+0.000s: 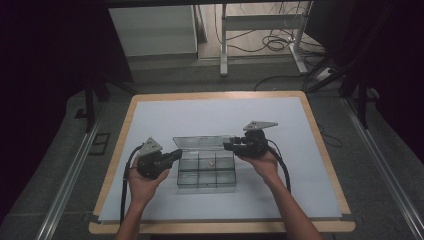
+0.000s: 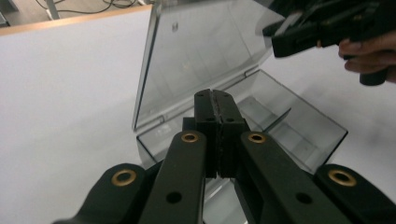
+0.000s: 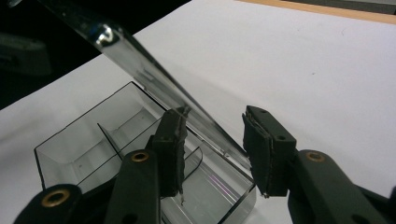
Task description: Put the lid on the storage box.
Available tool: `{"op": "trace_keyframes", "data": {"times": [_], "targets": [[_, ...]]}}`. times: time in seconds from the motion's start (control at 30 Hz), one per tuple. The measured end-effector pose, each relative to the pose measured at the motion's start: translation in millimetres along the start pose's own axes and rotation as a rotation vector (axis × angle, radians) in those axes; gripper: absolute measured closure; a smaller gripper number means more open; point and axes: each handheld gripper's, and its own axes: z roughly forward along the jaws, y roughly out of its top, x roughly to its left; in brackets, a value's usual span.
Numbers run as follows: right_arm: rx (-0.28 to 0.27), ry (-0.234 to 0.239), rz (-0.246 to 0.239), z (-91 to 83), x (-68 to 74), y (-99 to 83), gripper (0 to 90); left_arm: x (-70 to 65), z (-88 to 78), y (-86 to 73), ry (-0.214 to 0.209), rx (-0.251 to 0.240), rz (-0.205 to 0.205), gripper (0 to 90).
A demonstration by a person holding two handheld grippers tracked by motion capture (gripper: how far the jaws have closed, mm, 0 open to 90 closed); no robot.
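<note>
A clear plastic compartment box [image 1: 206, 176] sits mid-table with its lid [image 1: 202, 142] standing upright along the far side. My left gripper [image 1: 177, 154] hovers at the box's left end, and its jaws [image 2: 215, 95] are pressed together with nothing between them, pointing over the box [image 2: 299, 135] toward the lid [image 2: 201, 51]. My right gripper [image 1: 227, 146] reaches in from the right at the lid's upper right corner. Its jaws [image 3: 215, 114] stand apart, one on each side of the lid's edge [image 3: 154, 79], above the box [image 3: 93, 149]. The other hand's gripper [image 2: 299, 32] shows at the top right.
White paper [image 1: 210, 117] covers the wooden table [image 1: 320, 145]. A small pale item [image 1: 212, 163] lies in a middle compartment of the box. Beyond the table stand a desk frame [image 1: 223, 45] and loose cables [image 1: 272, 42] on the floor.
</note>
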Motion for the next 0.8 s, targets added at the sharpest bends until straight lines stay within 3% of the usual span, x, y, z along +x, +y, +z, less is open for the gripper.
{"op": "trace_keyframes", "data": {"times": [0.27,0.8], "targets": [[0.006,0.002,-0.01,-0.6,1.1,-0.4,56.4,1.5,-5.8,12.9,0.004,-0.034,-0.007,89.6],[0.022,0.006,-0.016,-0.5,1.9,-1.1,52.3,-0.3,-0.8,11.6,-0.003,-0.021,-0.011,89.3]]}}
